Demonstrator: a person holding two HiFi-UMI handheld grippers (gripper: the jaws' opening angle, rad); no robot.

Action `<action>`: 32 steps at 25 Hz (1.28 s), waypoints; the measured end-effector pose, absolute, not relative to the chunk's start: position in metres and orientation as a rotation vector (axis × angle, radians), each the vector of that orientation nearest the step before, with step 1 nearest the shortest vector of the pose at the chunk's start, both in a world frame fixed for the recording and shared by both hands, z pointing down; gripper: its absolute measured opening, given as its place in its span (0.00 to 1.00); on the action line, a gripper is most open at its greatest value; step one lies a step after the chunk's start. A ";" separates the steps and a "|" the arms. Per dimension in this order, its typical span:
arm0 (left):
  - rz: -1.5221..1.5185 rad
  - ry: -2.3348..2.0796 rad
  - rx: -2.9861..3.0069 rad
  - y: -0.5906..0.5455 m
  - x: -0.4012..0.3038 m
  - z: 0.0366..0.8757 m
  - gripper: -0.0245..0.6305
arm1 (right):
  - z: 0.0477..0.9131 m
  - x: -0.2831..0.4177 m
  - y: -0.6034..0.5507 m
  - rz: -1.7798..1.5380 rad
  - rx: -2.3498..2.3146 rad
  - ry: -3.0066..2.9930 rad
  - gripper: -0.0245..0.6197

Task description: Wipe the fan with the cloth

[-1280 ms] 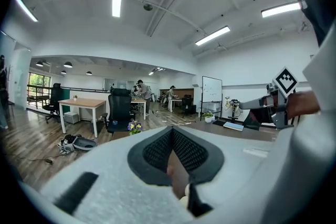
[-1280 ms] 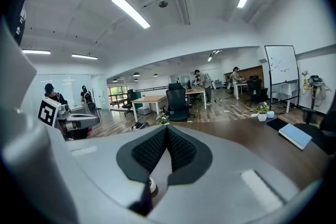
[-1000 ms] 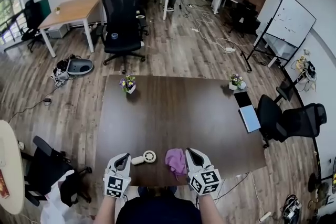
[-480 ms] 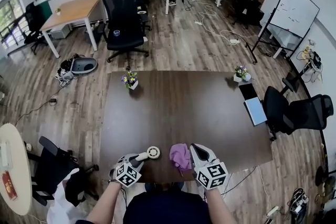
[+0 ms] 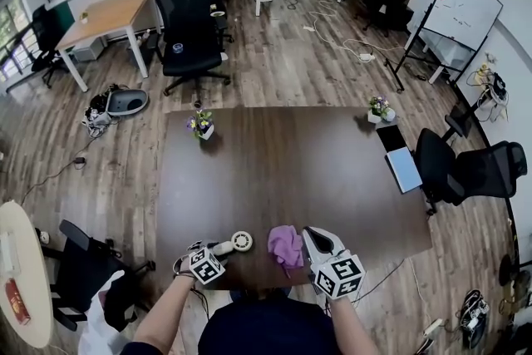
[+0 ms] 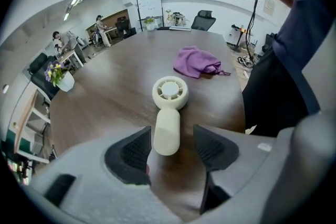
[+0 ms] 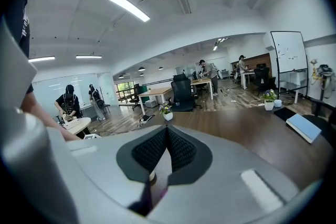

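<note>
The small cream fan (image 5: 240,241) lies flat on the dark worktop (image 5: 283,170), close to the edge where the person stands, its round head facing up and its handle running back toward the person. The left tool (image 5: 214,252) points steeply down at that handle. In the left gripper view the left tool (image 6: 169,149) has its jaws parted, having just been opening. The end of the fan (image 6: 168,113) handle sits in the gap between the two black ribbed pads. One pad stands very near the handle and the other clearly apart from it, so nothing is gripped. Just beside the fan's head, on the side away from the left tool, the purple cloth (image 5: 287,244) lies crumpled on the worktop, near the fan without touching it. From the left gripper view the cloth (image 6: 197,62) sits just beyond the fan's head. On the far side of the cloth from the fan is the right tool (image 5: 314,240), held up off the worktop. Its own view shows the right tool (image 7: 167,147) with its jaws pressed together and nothing between them. Well away from the fan, at the worktop's far corner, stands a small flower pot (image 5: 202,127).
</note>
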State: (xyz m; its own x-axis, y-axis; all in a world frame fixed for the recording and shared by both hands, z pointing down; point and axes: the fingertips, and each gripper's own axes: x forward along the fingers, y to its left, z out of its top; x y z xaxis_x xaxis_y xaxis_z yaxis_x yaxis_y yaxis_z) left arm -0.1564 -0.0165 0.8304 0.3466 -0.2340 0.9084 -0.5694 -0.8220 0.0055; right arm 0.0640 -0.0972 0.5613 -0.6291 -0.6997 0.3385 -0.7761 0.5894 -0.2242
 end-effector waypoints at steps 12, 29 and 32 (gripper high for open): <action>1.434 -0.597 2.207 -0.015 -0.161 0.858 0.44 | 0.570 0.063 -0.103 0.571 1.228 -2.589 0.05; 1.460 -0.664 2.273 -0.009 -0.145 0.866 0.34 | 0.591 0.064 -0.102 0.637 1.191 -2.559 0.05; 1.481 -0.630 2.293 0.002 -0.132 0.867 0.34 | 0.594 0.064 -0.101 0.646 1.176 -2.558 0.05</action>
